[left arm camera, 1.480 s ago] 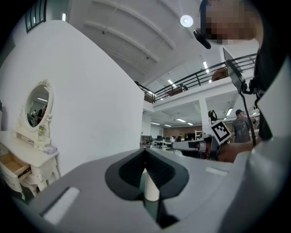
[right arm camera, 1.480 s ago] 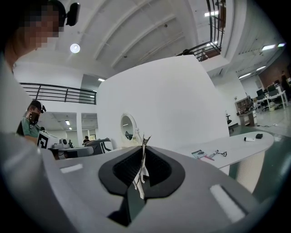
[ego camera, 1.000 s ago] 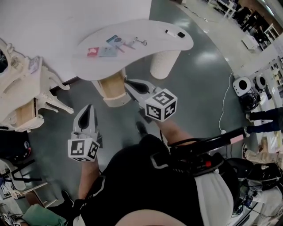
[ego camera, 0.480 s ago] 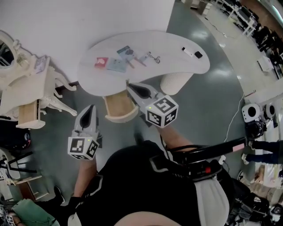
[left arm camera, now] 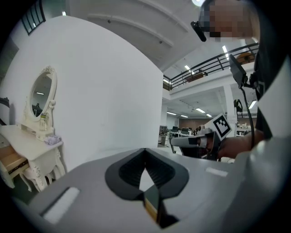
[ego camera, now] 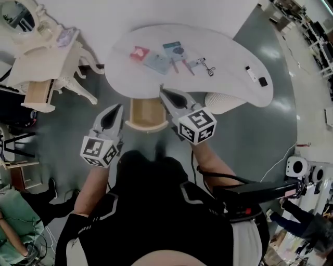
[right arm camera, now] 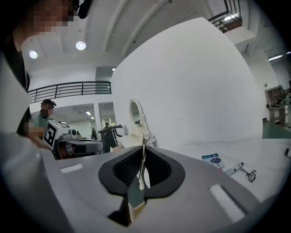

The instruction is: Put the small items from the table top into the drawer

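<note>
Small items lie on the white curved table [ego camera: 223,47]: a red packet [ego camera: 139,52], a blue card [ego camera: 173,49], a pale packet [ego camera: 157,64], pens [ego camera: 181,66], a metal clip [ego camera: 208,68], a white marker [ego camera: 251,74] and a black piece [ego camera: 263,81]. A wooden drawer [ego camera: 147,114] stands open under the table's near edge. My left gripper [ego camera: 116,107] is shut and empty, left of the drawer. My right gripper [ego camera: 162,91] is shut and empty, at the table's edge over the drawer's right side. The right gripper view shows the blue card [right arm camera: 213,159] and a pen [right arm camera: 236,168].
A white vanity [ego camera: 44,65] with an oval mirror [ego camera: 18,15] and its own open drawer [ego camera: 39,92] stands at the upper left. The table's ribbed pedestal [ego camera: 223,101] is right of the drawer. Equipment with cables [ego camera: 296,167] sits on the floor at the right.
Both grippers have come forward to the table's near edge, and the table and drawer now sit more centred in the head view. Both stay shut.
</note>
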`<action>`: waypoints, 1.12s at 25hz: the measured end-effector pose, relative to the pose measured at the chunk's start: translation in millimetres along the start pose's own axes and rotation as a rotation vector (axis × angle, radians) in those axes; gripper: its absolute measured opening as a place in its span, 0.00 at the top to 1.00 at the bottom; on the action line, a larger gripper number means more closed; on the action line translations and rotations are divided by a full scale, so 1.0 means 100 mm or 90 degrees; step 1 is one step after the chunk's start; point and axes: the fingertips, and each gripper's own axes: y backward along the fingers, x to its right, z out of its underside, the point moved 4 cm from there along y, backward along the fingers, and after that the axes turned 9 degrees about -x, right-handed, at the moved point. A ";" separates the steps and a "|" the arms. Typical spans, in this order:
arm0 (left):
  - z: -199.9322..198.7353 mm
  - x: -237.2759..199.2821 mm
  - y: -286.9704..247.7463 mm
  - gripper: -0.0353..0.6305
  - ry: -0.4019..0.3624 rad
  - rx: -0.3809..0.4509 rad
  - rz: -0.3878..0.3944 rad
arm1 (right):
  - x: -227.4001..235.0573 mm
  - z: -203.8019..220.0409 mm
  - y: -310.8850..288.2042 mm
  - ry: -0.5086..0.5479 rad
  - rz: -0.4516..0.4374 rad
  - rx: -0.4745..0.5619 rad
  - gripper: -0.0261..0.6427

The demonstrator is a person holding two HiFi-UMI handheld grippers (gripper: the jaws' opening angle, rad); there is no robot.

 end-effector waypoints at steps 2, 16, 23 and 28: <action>0.17 -0.06 -0.03 0.95 0.013 -0.028 -0.008 | 0.02 0.14 -0.15 0.008 -0.024 -0.034 0.93; 1.32 -0.79 -0.38 0.95 0.075 -0.160 -0.023 | -0.10 1.28 -1.35 0.146 -0.156 -0.272 0.93; 1.82 -1.01 -0.50 0.95 0.103 -0.212 -0.004 | -0.17 1.98 -1.76 0.205 -0.197 -0.381 0.93; 2.13 -1.09 -0.60 0.95 0.123 -0.254 0.016 | -0.14 2.42 -1.99 0.230 -0.214 -0.458 0.93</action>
